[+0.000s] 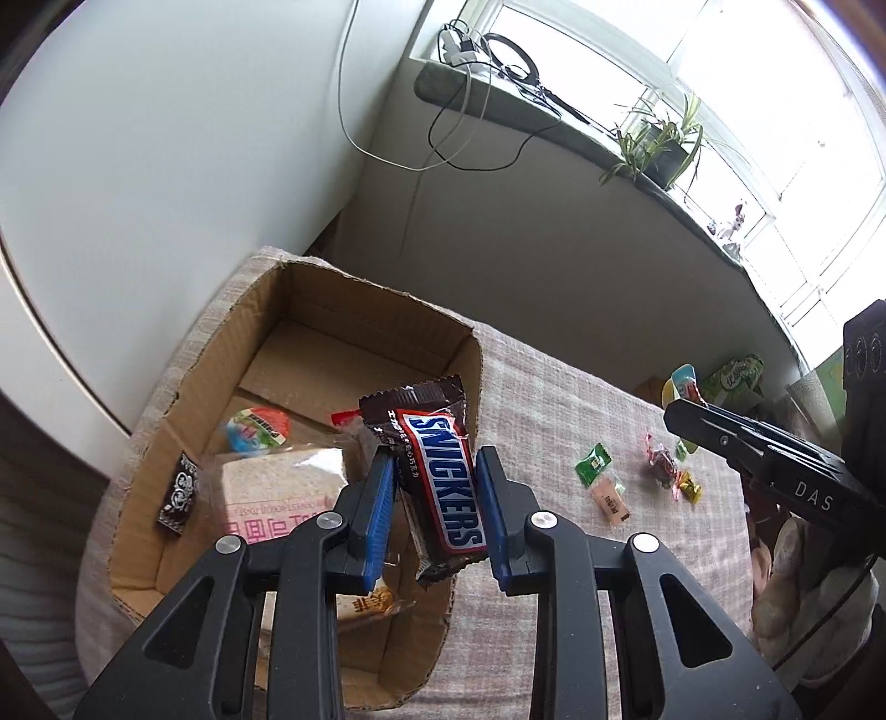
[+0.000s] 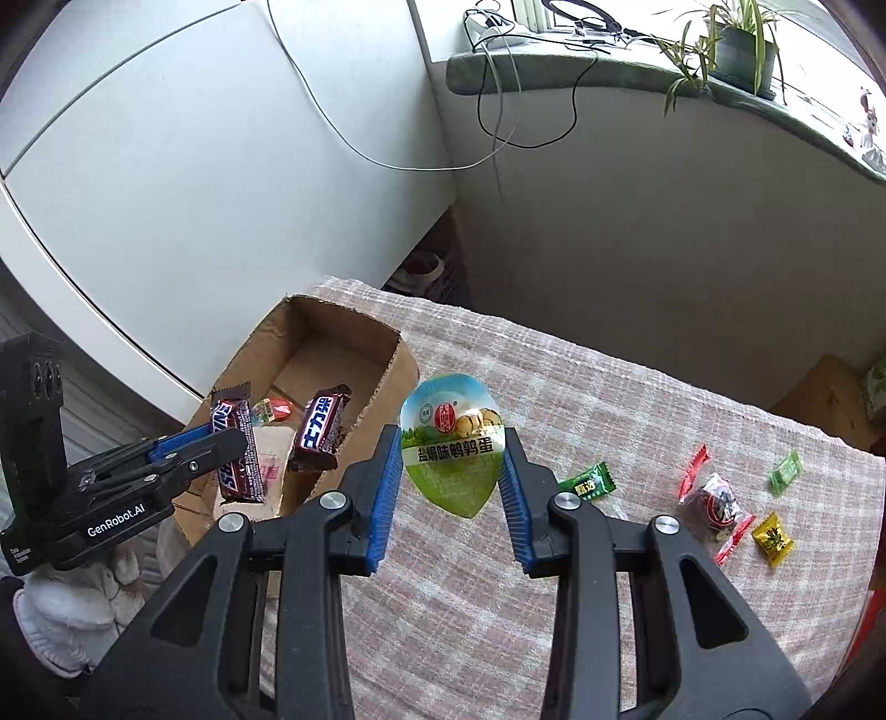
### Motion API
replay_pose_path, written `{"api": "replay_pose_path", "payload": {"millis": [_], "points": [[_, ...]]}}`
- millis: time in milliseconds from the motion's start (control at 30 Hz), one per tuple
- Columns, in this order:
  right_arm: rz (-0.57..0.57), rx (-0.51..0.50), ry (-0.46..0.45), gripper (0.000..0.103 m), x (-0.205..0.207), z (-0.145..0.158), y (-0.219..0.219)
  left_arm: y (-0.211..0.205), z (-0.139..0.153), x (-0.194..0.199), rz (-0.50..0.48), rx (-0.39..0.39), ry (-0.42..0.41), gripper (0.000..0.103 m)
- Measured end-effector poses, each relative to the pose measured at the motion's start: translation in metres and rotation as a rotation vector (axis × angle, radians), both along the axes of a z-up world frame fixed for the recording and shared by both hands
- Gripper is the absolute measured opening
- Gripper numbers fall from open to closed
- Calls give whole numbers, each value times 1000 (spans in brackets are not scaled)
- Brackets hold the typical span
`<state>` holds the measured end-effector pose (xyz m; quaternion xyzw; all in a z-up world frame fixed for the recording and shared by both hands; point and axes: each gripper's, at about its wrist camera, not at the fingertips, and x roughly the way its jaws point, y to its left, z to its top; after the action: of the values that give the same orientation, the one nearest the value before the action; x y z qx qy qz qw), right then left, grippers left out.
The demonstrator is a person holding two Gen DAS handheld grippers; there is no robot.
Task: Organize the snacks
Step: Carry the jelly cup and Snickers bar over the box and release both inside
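Observation:
My left gripper (image 1: 434,465) is shut on a brown Snickers bar (image 1: 443,487), held upright above the right side of an open cardboard box (image 1: 354,288). In the right wrist view that bar (image 2: 235,448) and the left gripper (image 2: 221,435) hang at the box's (image 2: 343,310) near end. My right gripper (image 2: 451,443) is shut on an egg-shaped green and blue snack pack (image 2: 451,448), held above the cloth just right of the box. The left wrist view shows the right gripper (image 1: 681,421) at the right edge with that pack (image 1: 684,385).
The box holds a jelly cup (image 1: 255,432), a cracker pack (image 1: 277,487), a dark sachet (image 1: 177,493) and another chocolate bar (image 2: 321,432). Loose sweets lie on the checked cloth (image 2: 554,387): green (image 2: 590,482), red-dark (image 2: 714,504), yellow (image 2: 772,537). A windowsill with a plant (image 2: 736,44) runs behind.

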<state>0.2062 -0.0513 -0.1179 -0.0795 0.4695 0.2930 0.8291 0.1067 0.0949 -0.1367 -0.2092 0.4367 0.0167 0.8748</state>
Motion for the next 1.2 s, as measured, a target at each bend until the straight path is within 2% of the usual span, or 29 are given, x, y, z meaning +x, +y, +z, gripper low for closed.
{"api": "replay_pose_path", "payload": {"millis": [267,533,800,1033,1133,1200], "points": [[70,1,37,36,11,-18,55,31,-3,8,45,13,7,28],[123,-45,54,36,21,-39,97,45,-11,23,66,19,18,28],[138,-64,88,37,33,-57,118,53,-21,34,75,21,42,28],[153,-72,87,40,36,-60,126,59,-22,36,87,16,55,28],[151,-75,80,49,36,-58,126,60,-21,37,97,28,68,37],[144,-67,70,59,35,-56,124,61,-20,37,102,34,65,37]]}}
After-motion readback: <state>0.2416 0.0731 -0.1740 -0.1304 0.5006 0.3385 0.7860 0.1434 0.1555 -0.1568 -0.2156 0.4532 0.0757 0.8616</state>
